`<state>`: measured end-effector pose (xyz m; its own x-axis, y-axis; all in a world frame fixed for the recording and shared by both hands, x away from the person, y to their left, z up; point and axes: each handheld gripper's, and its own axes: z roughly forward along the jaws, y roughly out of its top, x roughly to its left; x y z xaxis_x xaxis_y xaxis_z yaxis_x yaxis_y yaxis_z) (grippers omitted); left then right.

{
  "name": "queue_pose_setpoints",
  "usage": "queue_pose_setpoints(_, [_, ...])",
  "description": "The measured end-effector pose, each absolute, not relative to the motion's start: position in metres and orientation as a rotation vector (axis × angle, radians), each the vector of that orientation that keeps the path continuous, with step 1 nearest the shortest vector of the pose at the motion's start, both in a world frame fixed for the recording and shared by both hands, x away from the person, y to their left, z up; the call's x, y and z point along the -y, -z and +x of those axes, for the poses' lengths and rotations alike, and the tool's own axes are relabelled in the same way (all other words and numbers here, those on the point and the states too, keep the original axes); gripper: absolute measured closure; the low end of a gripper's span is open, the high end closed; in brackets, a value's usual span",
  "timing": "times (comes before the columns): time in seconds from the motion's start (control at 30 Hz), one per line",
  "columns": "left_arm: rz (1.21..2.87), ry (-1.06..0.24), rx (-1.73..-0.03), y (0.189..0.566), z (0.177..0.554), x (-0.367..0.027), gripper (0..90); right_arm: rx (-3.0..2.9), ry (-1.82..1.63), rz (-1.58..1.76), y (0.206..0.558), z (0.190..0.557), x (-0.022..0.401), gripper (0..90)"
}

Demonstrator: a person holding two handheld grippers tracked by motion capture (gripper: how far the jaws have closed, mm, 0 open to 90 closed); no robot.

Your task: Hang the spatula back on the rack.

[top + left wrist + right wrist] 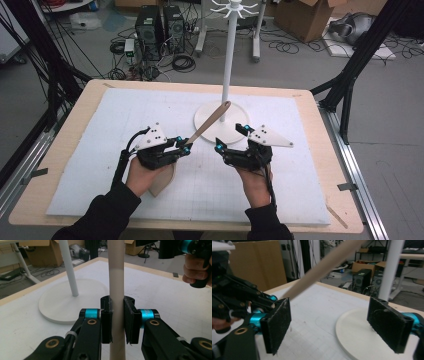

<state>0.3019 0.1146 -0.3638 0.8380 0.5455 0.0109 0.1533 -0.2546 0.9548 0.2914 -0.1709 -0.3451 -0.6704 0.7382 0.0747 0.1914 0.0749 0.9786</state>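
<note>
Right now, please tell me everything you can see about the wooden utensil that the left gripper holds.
The wooden utensil looks like pale, smooth wood: a long round handle with a rounded far end, and a wider flat part showing under the hand. The left gripper is shut on the handle, both pads pressing its sides. It slants up and away over the white stand's round base, apparently clear of it.
</note>
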Motion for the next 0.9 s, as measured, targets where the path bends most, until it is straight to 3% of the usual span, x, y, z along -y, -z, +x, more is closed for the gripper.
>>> queue_pose_setpoints(0.2, [1.806, -0.429, -0.52, 0.364, 0.298, -0.109, 78.0, -1.968, -1.671, 0.898, 0.337, 0.3, 0.153, 32.8])
queue_pose_setpoints(0.63, [1.808, -0.485, -0.506, 0.363, 0.292, -0.099, 77.9, -1.966, -1.748, 0.855, 0.327, 0.299, 0.136, 50.7])
queue_pose_setpoints(0.87, [1.795, -0.523, -0.503, 0.355, 0.288, -0.097, 77.9, -1.957, -1.739, 0.843, 0.318, 0.297, 0.127, 56.0])
queue_pose_setpoints(0.9, [1.795, -0.536, -0.498, 0.354, 0.288, -0.098, 77.9, -1.95, -1.742, 0.847, 0.314, 0.297, 0.126, 60.9])
